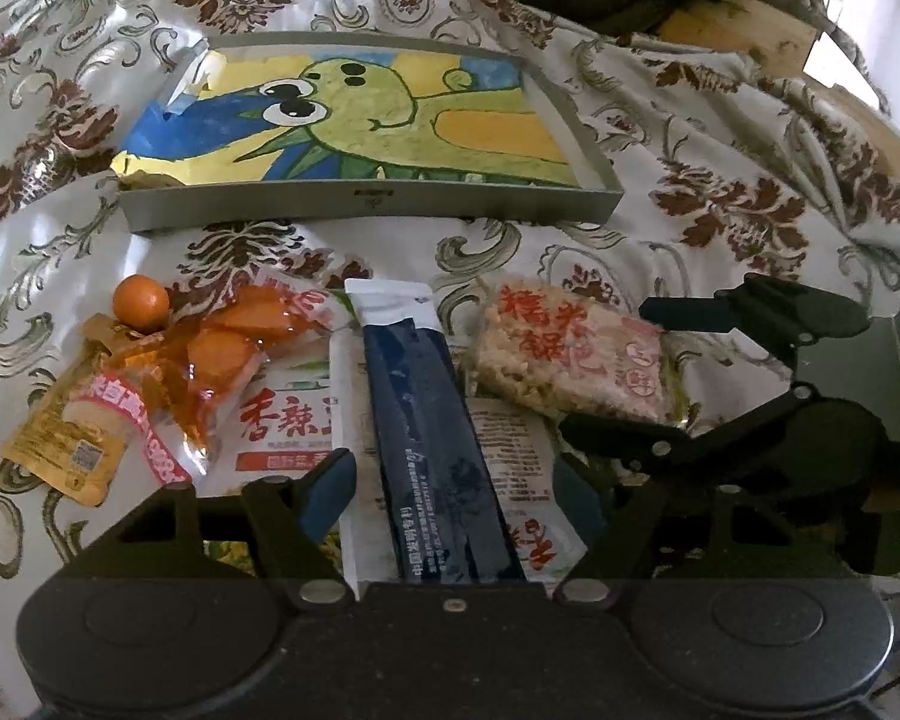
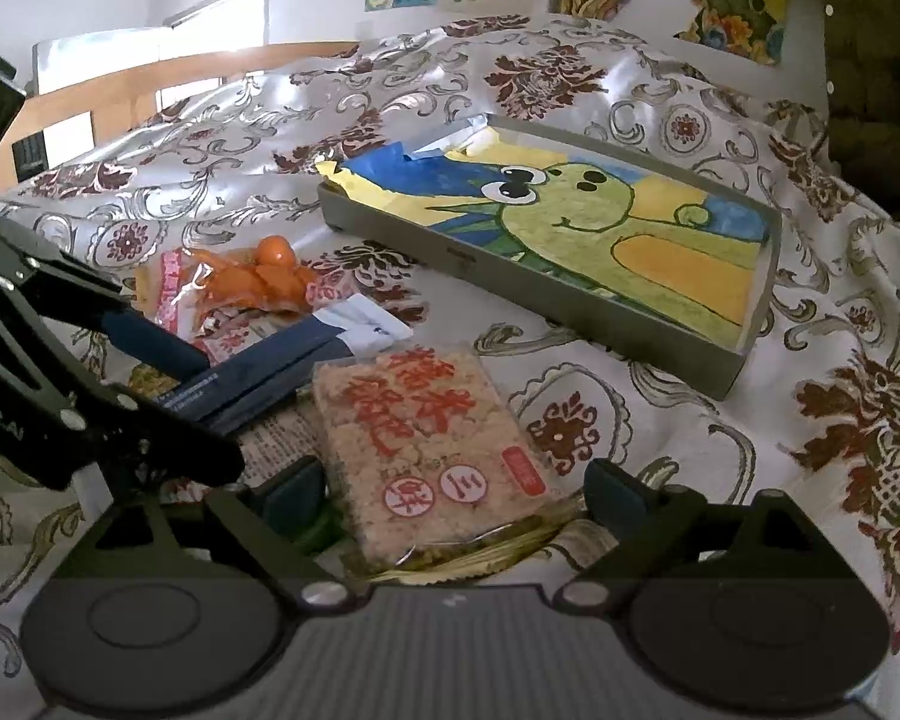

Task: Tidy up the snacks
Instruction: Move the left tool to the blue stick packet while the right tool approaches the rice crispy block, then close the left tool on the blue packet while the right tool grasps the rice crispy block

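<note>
The left gripper (image 1: 456, 492) has its two blue pads on either side of the long dark-blue packet (image 1: 432, 438). The jaws are partly drawn in around it, but in the left wrist view I cannot tell if the pads already press on its white edges. The long axis of this packet runs straight away from the fingers, toward the near wall of the tray (image 1: 366, 204). So, in my judgement, the grip goes across the narrow width, which is the good way to take it.

The right gripper (image 2: 456, 498) stands wide, its pads apart from both sides of the square rice-cracker pack (image 2: 426, 438), which lies between them and is not yet pinched.

Further out on the flowered cloth (image 2: 660, 420), the orange jelly packets (image 1: 222, 348) and a small orange ball (image 1: 141, 302) lie to the left of the blue packet. The tray lies beyond all the snacks and holds only a dinosaur drawing (image 1: 360, 114). From the right hand it is ahead and to the right.
</note>
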Demonstrator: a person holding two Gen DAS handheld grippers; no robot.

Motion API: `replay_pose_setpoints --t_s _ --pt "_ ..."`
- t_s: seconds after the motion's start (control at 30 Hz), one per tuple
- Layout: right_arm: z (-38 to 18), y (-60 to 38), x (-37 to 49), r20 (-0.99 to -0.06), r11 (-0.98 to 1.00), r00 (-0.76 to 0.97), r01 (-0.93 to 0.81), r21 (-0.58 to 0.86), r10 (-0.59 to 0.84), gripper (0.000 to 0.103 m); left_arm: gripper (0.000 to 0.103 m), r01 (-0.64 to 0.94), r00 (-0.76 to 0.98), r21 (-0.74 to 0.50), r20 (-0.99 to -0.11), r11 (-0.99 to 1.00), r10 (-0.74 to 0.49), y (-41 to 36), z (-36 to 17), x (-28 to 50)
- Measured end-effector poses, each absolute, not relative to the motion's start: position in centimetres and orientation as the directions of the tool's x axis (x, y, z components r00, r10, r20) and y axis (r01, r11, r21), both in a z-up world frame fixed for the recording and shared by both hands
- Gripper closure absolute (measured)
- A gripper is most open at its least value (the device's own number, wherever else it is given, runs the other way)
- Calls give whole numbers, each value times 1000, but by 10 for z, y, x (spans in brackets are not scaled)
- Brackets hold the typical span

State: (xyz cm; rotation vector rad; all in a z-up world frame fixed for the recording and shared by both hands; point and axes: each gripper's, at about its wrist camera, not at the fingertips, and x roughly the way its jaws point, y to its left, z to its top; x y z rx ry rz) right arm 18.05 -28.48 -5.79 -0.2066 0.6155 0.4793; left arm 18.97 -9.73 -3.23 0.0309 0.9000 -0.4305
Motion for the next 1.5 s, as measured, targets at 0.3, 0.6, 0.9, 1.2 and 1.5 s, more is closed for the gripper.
replay_pose_setpoints --t_s 0.3,0.6,0.9,1.2,1.5 --pt "-56 -284 181 -597 872 712 -488 -42 370 16 53 371 544 -99 -783 924 -302 -97 -30 192" --pt "-61 -289 186 -602 882 698 -470 23 388 18 59 353 550 -64 -793 933 -263 -106 -32 194" --pt "-57 -283 183 -596 897 720 -443 2 356 21 67 301 553 -99 -793 949 -258 -102 -26 196" --pt "-43 -272 168 -551 897 760 -440 -46 345 22 74 275 567 -140 -775 951 -278 -94 -14 184" --pt "-34 -275 164 -511 911 792 -410 -40 334 22 76 266 570 -167 -767 949 -295 -90 -6 178"
